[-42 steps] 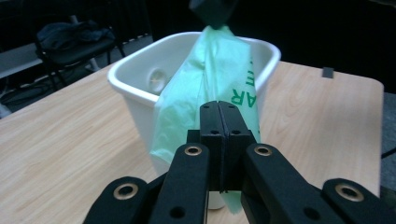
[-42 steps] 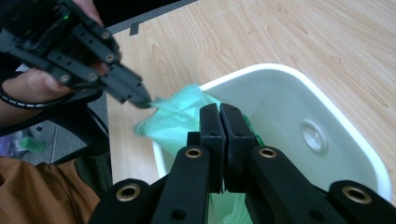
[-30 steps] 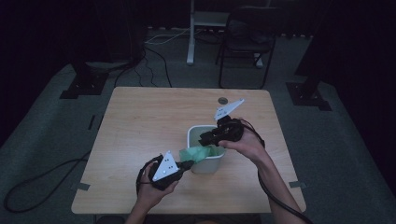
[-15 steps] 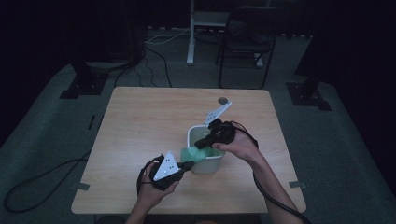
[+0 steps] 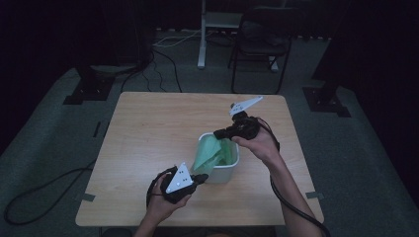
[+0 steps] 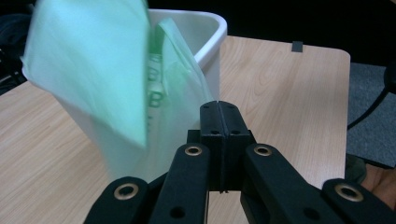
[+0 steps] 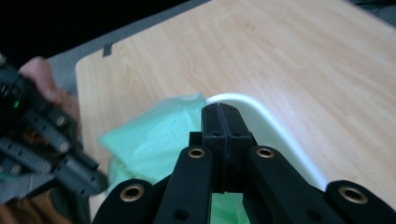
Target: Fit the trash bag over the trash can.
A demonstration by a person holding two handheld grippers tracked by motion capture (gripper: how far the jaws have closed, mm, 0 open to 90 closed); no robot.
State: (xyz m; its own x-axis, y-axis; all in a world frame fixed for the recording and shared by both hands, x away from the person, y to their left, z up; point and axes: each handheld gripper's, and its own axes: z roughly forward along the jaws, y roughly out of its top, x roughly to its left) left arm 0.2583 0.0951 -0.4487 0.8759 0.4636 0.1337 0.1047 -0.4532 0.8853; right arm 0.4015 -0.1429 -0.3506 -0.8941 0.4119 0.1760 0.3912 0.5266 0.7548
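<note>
A white bin point(image 5: 230, 170) stands near the table's front middle, lined with a thin green bag point(image 5: 209, 156). My left gripper point(image 5: 201, 177) lies low at the bin's near left corner, jaws together on the bag's edge where it hangs over the outer wall. The left gripper view has the closed jaws point(image 6: 218, 110) against the film point(image 6: 93, 70) and the bin point(image 6: 211, 41). My right gripper point(image 5: 218, 133) hovers over the far rim, shut on a raised flap of the bag. Its own view shows the closed jaws point(image 7: 219, 112) above the rim point(image 7: 275, 135), with green film point(image 7: 154, 135) beside them.
The wooden table point(image 5: 148, 128) has bare surface to the left of and behind the bin. My left hand's gripper point(image 7: 42, 140) appears at the left of the right gripper view. Beyond the table stand a chair point(image 5: 262, 44) and a white post point(image 5: 201, 34); cables cross the floor point(image 5: 44, 197).
The right gripper has drawn slightly up and back from the bin's opening, and the green flap now stands higher above the rim. The left hand has stayed put.
</note>
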